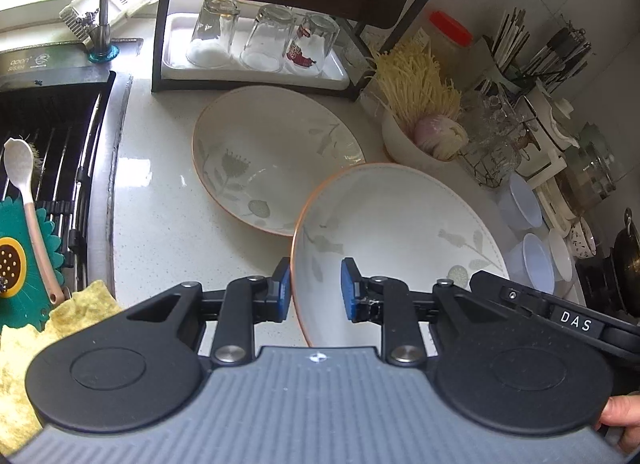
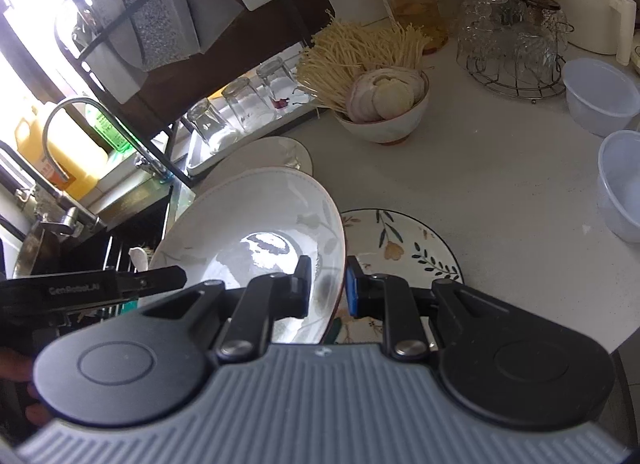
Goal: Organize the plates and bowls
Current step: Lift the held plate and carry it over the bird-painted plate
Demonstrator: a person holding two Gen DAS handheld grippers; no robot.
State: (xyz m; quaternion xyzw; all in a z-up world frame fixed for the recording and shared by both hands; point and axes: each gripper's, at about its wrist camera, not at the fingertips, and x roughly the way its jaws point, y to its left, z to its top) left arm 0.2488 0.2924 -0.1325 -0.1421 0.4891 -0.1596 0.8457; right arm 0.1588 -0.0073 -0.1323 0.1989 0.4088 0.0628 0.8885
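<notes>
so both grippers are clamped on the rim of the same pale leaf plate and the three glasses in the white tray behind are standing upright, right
Not quite. The three glasses in the white tray are upside down, mouths on the tray, as the left wrist view shows. The rest holds: the left gripper and the right gripper each have their jaws shut on opposite rims of the same pale leaf plate.

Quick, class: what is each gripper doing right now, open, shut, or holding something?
Left gripper: shut on the rim of the raised white plate.
Right gripper: shut on the same plate's opposite rim.
</notes>
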